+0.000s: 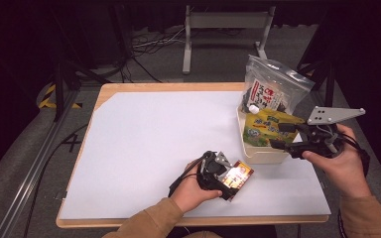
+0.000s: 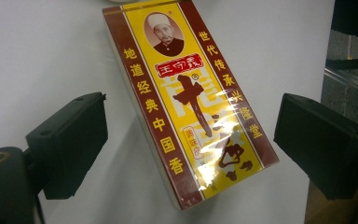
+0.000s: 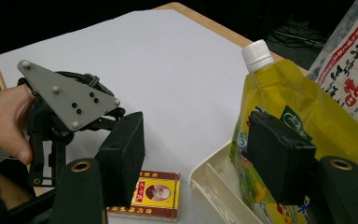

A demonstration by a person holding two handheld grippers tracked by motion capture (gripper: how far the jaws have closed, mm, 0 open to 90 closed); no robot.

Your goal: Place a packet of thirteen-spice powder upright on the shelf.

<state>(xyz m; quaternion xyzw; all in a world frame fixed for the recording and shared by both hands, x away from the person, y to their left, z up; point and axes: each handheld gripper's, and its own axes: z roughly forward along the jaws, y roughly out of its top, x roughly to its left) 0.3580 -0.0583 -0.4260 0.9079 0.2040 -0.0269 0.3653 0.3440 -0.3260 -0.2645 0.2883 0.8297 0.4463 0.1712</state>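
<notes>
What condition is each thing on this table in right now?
Spice box: lying flat on the white sheet, released.
Left hand-held gripper: open, astride the box.
Right hand-held gripper: open, holding nothing.
Yellow pouch: upright in bin, capped.
White bin: holds two pouches.

Bright table, dark surrounds; glare on box (image 2: 191, 112) wrap (sharp pics).
</notes>
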